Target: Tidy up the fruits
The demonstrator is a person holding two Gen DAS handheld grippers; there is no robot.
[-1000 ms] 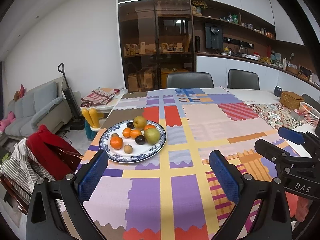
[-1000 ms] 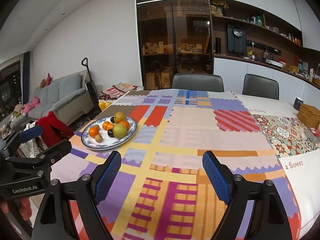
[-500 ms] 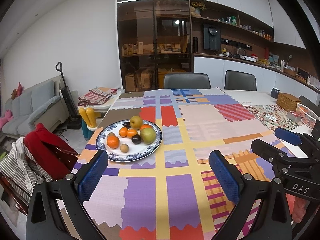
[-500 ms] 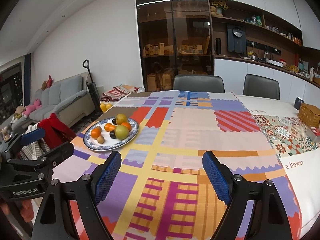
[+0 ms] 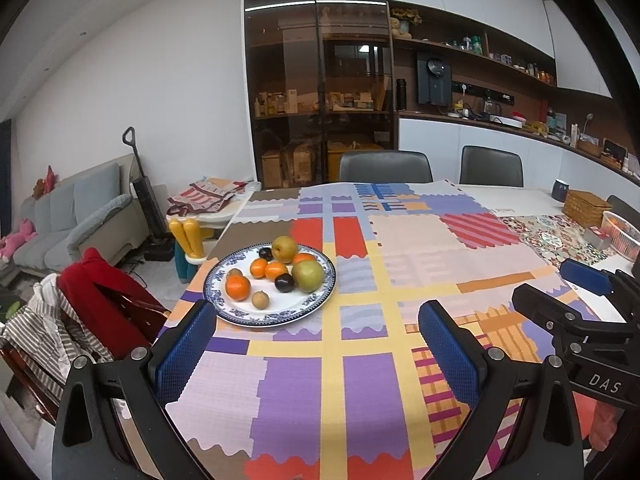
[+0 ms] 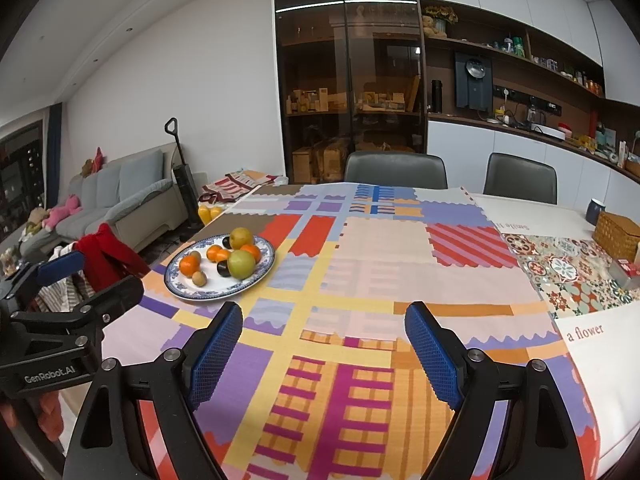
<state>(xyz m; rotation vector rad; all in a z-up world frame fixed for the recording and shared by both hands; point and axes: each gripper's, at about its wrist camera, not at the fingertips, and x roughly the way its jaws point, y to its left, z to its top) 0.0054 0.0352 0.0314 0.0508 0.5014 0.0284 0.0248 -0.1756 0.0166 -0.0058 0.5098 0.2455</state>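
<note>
A blue-and-white plate [image 5: 240,314] [image 6: 176,288] lies on the left side of the patchwork tablecloth. It holds several fruits: oranges [image 5: 237,287], a green apple [image 5: 308,276] [image 6: 241,264], a yellow pear [image 5: 284,249] [image 6: 241,237], dark plums [image 5: 284,282] and small brown fruits [image 5: 260,300]. My left gripper [image 5: 316,344] is open and empty, above the table just short of the plate. My right gripper [image 6: 324,344] is open and empty, to the right of the plate. Each gripper shows at the edge of the other's view.
A wicker box [image 6: 618,236], a dark mug [image 6: 596,211] and a pink basket [image 5: 622,236] stand at the table's far right. Two grey chairs [image 5: 384,166] are behind the table. A chair with red clothing [image 5: 100,304] is at the left edge.
Both grippers have drifted closer to the table and plate; the plate looks larger and lower in both views. Both jaws stay open. The fruits have not moved.
</note>
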